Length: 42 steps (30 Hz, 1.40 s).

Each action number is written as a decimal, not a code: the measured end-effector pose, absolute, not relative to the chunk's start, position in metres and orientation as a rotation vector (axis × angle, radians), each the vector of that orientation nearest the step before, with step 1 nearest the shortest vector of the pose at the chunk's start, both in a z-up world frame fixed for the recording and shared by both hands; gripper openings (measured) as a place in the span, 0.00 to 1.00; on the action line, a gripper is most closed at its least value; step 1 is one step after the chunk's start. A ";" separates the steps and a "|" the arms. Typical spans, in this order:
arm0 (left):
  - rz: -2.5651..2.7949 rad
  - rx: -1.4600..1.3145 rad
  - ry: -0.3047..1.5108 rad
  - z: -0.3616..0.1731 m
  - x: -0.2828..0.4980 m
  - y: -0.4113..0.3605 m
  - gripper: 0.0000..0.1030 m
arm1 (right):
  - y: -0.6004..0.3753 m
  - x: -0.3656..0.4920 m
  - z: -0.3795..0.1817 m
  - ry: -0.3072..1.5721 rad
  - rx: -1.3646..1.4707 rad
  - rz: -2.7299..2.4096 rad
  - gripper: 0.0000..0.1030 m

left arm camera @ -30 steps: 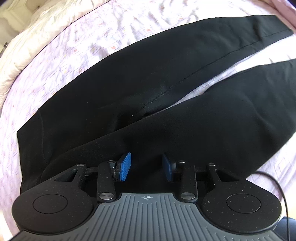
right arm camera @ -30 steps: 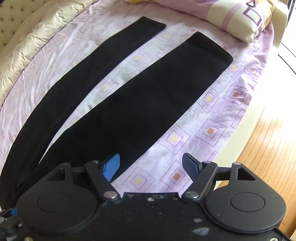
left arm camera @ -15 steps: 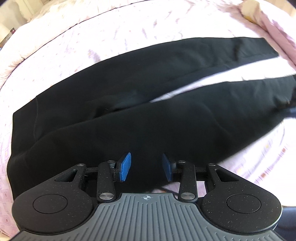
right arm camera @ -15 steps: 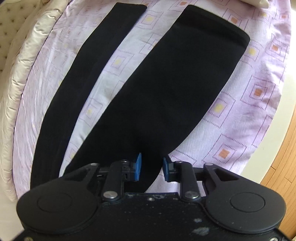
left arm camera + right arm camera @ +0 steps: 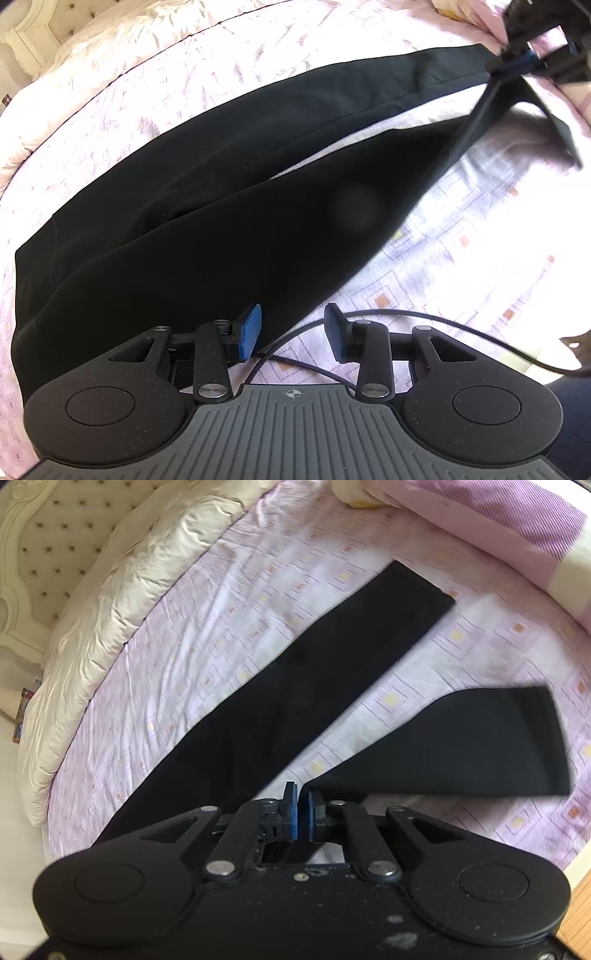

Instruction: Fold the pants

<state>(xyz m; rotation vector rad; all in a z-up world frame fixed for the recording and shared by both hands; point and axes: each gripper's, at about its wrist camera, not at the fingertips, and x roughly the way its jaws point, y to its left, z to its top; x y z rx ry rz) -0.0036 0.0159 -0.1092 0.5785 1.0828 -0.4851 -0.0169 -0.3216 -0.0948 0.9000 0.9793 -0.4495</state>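
Observation:
Black pants (image 5: 221, 229) lie spread on the pink patterned bed sheet (image 5: 461, 266), waist at the left. My left gripper (image 5: 293, 330) hangs open over their near edge; only sheet and a cable show between its blue pads. In the left wrist view my right gripper (image 5: 517, 61) is at the top right, pinching the near leg and pulling it up taut. The right wrist view shows that gripper (image 5: 303, 812) shut on the edge of the near leg (image 5: 461, 746), whose lifted hem end hangs to the right. The far leg (image 5: 332, 664) lies flat.
A cream quilt (image 5: 122, 609) is bunched along the far side of the bed below a tufted headboard (image 5: 37, 535). A purple striped pillow (image 5: 498, 524) lies past the leg hems. A black cable (image 5: 406, 314) trails by the left fingers. Wooden floor (image 5: 580, 904) shows at the right.
My right gripper has shut on the near leg's edge and raised it, so the hem end has swung to the right. My left gripper has shifted towards the pants' near edge, jaws unchanged.

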 end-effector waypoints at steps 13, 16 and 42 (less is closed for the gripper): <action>-0.549 0.569 1.102 -0.129 0.018 0.020 0.06 | -0.317 -0.018 -0.096 0.996 0.850 -0.509 0.07; -0.569 0.454 1.096 -0.108 0.036 0.036 0.05 | -0.316 -0.024 -0.091 0.977 0.866 -0.539 0.07; -0.482 0.465 1.168 -0.104 0.234 -0.031 0.05 | -0.354 0.122 -0.125 1.034 0.727 -0.556 0.07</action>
